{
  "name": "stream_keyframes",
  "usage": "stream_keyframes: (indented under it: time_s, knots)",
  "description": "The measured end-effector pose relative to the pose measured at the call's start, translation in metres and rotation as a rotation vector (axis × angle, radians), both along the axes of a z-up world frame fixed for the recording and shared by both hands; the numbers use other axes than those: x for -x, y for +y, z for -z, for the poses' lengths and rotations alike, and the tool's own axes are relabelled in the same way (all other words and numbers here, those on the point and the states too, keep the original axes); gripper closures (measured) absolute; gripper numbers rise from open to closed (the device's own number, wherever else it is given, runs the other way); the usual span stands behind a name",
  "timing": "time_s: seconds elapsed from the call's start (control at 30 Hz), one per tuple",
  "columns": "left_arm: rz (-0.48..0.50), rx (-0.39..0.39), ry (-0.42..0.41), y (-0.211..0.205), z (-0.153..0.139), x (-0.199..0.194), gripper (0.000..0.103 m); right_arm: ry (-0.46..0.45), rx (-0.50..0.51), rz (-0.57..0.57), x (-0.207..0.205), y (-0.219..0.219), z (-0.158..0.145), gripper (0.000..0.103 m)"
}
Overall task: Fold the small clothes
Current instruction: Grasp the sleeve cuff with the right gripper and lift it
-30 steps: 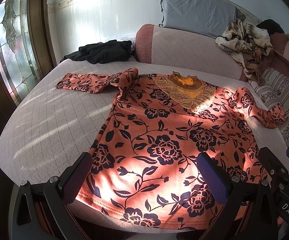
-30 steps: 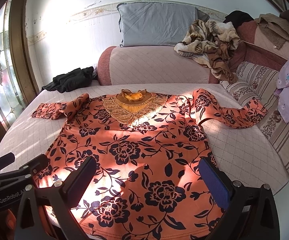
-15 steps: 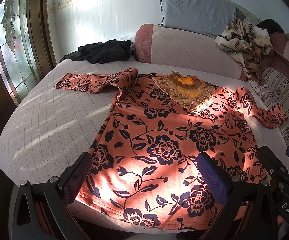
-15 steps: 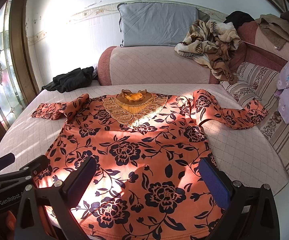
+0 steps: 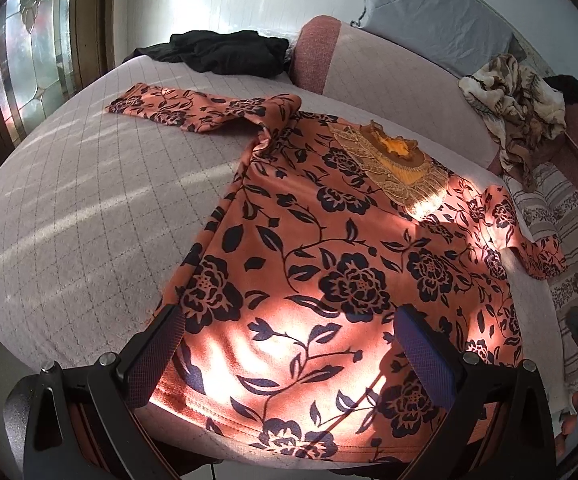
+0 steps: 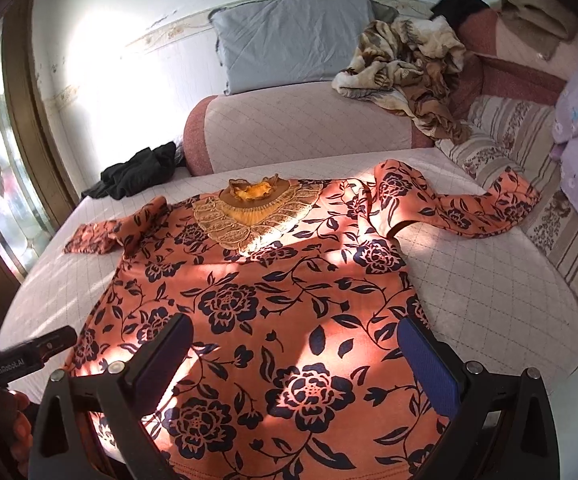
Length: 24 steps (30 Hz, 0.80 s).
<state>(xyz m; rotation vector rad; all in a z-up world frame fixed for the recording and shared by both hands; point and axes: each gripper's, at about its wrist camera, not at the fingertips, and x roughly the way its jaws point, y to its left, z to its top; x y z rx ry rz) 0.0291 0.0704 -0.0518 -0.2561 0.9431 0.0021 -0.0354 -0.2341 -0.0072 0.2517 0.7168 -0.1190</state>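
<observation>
Both cameras closer and lower than a second ago, hem now larger in view. Left gripper (image 5: 289, 348) over near hem, jaws wide apart, nothing between them. Right gripper (image 6: 297, 360) likewise spread, empty. Orange long-sleeved top with dark floral print (image 5: 341, 264) flat, front up, on pale quilted bed surface (image 5: 89, 208), both sleeves out sideways, gold lace collar far from hem. Beyond: crumpled black garment (image 5: 225, 52), pink quilted bolster (image 6: 305, 132), grey pillow (image 6: 293, 40) against white wall, brown patterned blanket (image 6: 409, 68) heaped right, stained-glass window (image 5: 33, 52) left
</observation>
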Motion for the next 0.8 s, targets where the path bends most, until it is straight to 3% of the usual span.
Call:
stream_keyframes:
  time_s: [0.13, 0.33, 0.47, 0.6, 0.7, 0.8]
  knots:
    - [-0.097, 0.011, -0.003, 0.044, 0.014, -0.017, 0.0, -0.021, -0.142, 0.108, -0.007, -0.085, 0.01, 0.0]
    - [-0.263, -0.031, 0.026, 0.11, 0.032, -0.06, 0.0, 0.009, -0.311, 0.343, -0.042, -0.239, 0.041, 0.005]
    - [-0.371, -0.037, 0.009, 0.147, 0.038, -0.083, 0.0, 0.039, -0.369, 0.503, -0.072, -0.33, 0.065, 0.011]
    - [-0.437, -0.058, -0.008, 0.168, 0.049, -0.096, 0.0, 0.073, -0.422, 0.613, -0.1, -0.392, 0.089, 0.014]
    - [-0.461, -0.064, 0.004, 0.177, 0.064, -0.099, 0.0, 0.103, -0.428, 0.663, -0.121, -0.416, 0.105, 0.026]
    - [-0.468, -0.074, 0.024, 0.177, 0.071, -0.103, 0.0, 0.138, -0.376, 0.72, -0.137, -0.43, 0.117, 0.051]
